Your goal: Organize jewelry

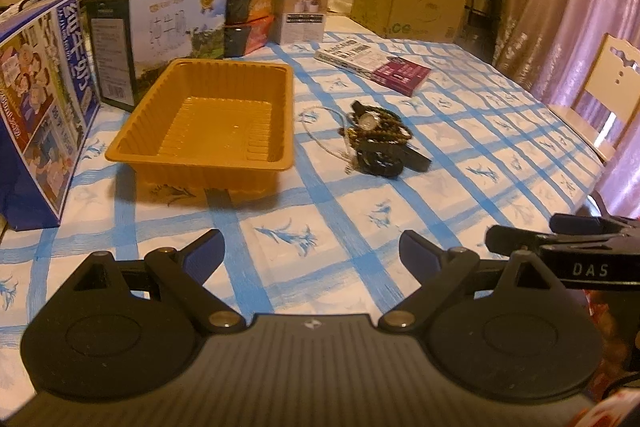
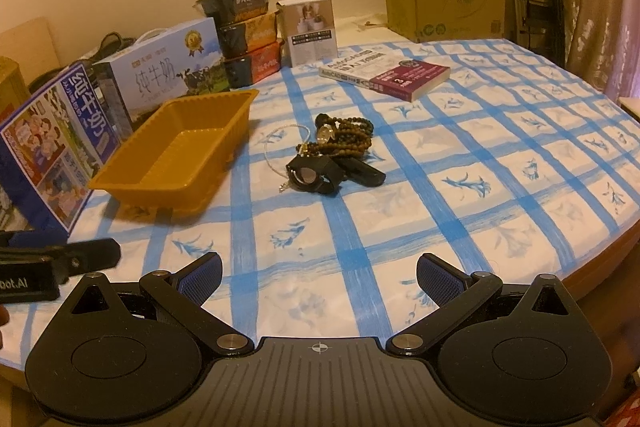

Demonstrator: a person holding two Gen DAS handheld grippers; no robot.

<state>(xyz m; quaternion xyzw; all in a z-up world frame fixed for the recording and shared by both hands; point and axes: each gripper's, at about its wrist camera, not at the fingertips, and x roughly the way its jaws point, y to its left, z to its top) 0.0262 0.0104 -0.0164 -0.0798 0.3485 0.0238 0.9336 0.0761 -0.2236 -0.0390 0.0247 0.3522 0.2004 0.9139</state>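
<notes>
An empty orange plastic tray [image 1: 208,119] [image 2: 176,155] stands on the blue-checked tablecloth. To its right lies a jewelry pile [image 1: 378,139] [image 2: 336,151]: a brown bead bracelet [image 2: 352,139], a small watch [image 2: 326,134], a black-strap watch [image 2: 312,177] and a thin silver chain [image 1: 316,131] [image 2: 272,147]. My left gripper [image 1: 312,255] is open and empty above the near table, well short of the tray and pile. My right gripper [image 2: 320,277] is open and empty, also near the front edge. Each gripper shows at the edge of the other's view.
Milk cartons [image 1: 156,31] [image 2: 44,143], stacked food bowls [image 1: 248,3], a white box [image 1: 304,11] and a book [image 1: 372,65] [image 2: 388,73] line the back of the table. A cardboard box [image 1: 412,3] and a chair [image 1: 596,99] stand beyond.
</notes>
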